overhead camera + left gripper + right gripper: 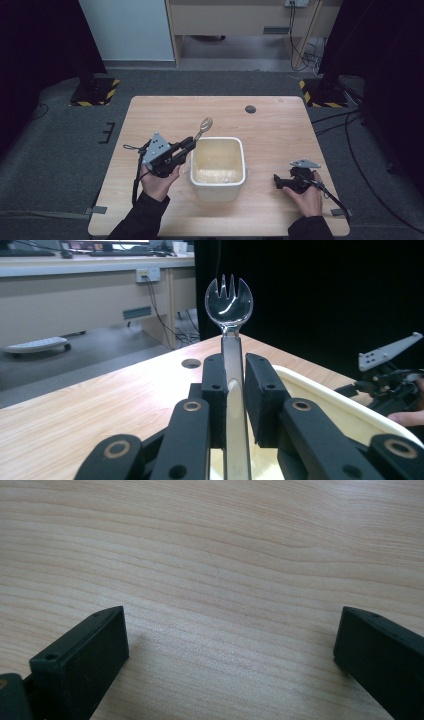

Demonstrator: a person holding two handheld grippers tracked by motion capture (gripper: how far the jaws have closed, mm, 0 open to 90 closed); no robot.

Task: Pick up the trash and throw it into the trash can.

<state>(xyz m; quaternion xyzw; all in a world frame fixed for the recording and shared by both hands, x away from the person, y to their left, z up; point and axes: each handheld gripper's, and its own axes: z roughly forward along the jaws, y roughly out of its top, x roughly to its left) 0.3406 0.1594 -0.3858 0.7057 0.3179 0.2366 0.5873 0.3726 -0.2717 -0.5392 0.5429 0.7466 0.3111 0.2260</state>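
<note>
A clear plastic spork (203, 126) (229, 304) sticks up from my left gripper (189, 145) (234, 371), which is shut on its handle at the left rim of a white square tub (218, 162) (350, 410). The spork's head rises above the tub's far left corner. On the table at the right my right gripper (277, 181) (230, 630) rests low, its jaws wide open with bare wood between them. That right gripper (387, 375) also appears at the right of the left gripper view.
The tub stands mid-table on the light wooden table (280, 130) (215, 555). A round cable hole (250, 109) (191, 363) lies near the far edge. Beyond the table are a desk, cables and black stands with striped bases.
</note>
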